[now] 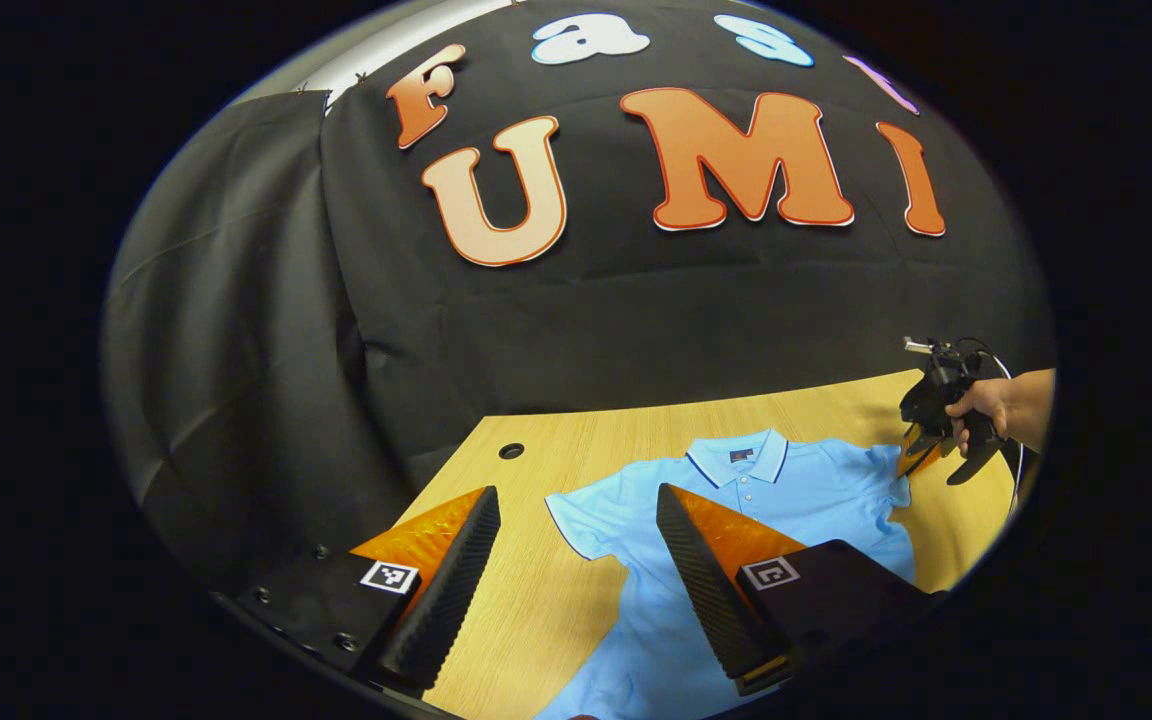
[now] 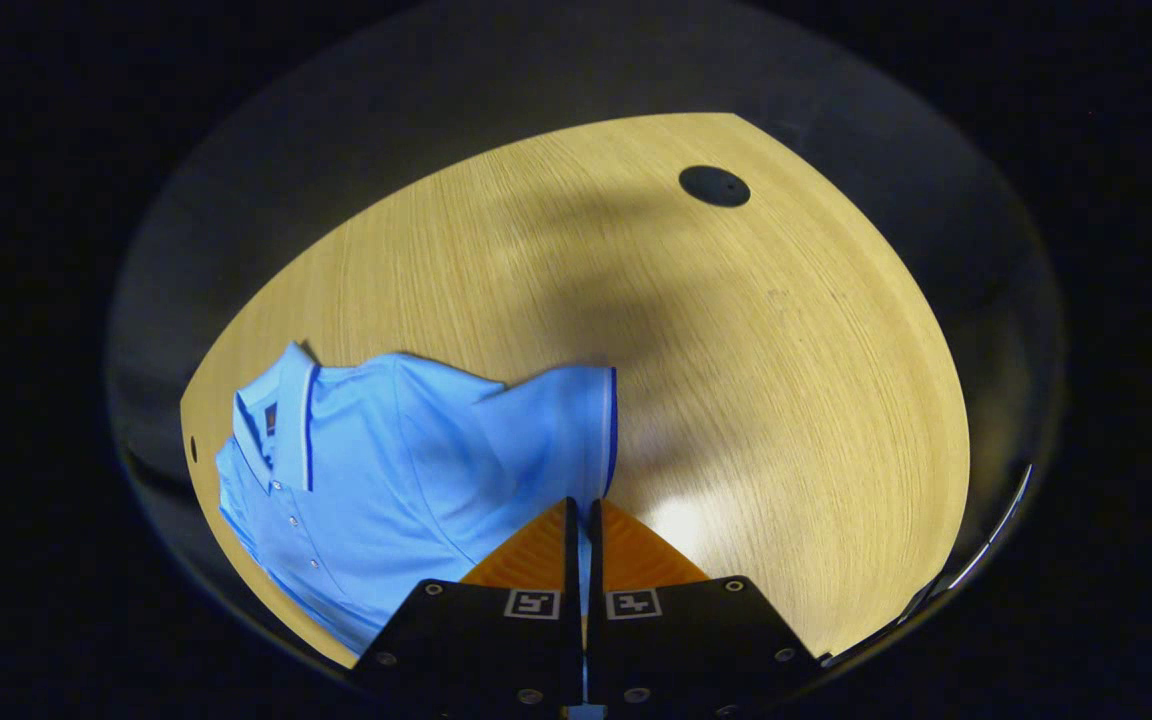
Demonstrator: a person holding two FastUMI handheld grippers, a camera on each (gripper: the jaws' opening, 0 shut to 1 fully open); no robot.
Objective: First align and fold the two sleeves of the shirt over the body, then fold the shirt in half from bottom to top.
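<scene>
Your right gripper [image 2: 583, 520] was pinched on the cuff edge of the polo shirt's right sleeve [image 2: 546, 420], with the shirt body [image 2: 356, 490] lying off to its left, so that fold ran inward. Your left gripper [image 1: 576, 540] hung spread above the other sleeve [image 1: 586, 510], gripping nothing, on the wooden table [image 1: 536, 610].

Wood table [image 2: 786, 380], black cloth wall [image 1: 266, 330].
</scene>
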